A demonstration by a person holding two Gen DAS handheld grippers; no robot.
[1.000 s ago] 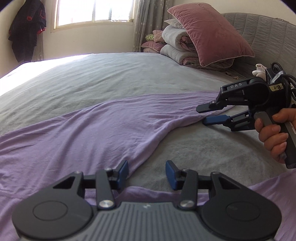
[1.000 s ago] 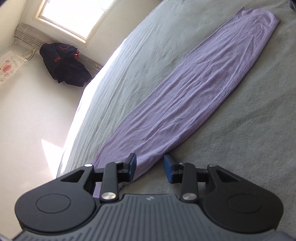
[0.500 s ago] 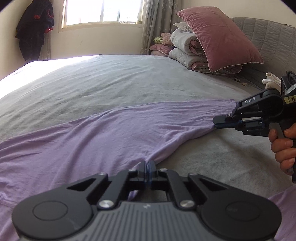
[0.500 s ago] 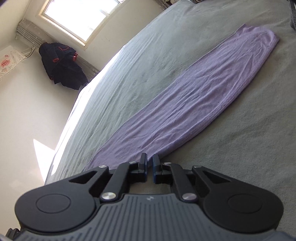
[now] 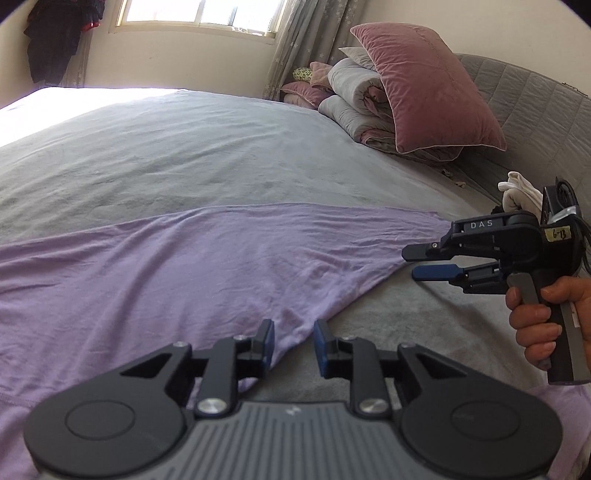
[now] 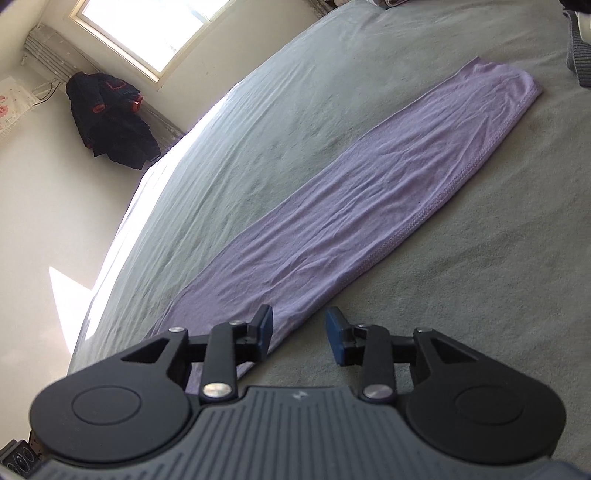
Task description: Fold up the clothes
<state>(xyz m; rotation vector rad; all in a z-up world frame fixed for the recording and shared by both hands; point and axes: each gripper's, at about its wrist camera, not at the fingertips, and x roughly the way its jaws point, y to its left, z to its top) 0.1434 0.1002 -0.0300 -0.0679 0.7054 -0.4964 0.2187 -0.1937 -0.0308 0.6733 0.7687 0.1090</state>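
1. A grey bedspread (image 5: 192, 155) covers the whole bed, lightly wrinkled, with sunlight washing out its far edge.
2. A mauve velvet pillow (image 5: 424, 88) leans tilted against the grey quilted headboard (image 5: 532, 107) at the bed's far right corner.
3. Folded grey and pink quilts (image 5: 354, 99) are stacked under and beside that pillow.
4. A small white cloth bundle (image 5: 517, 192) lies along the headboard edge of the bed.
5. A window (image 5: 199, 14) sits in the far wall, with a patterned grey curtain (image 5: 299, 40) hanging just right of it.
6. A dark jacket (image 6: 107, 118) with red trim hangs in the room's corner, beyond the bed's far edge.
7. A sunlit patch (image 6: 70, 295) falls on the pale floor beside the bed.
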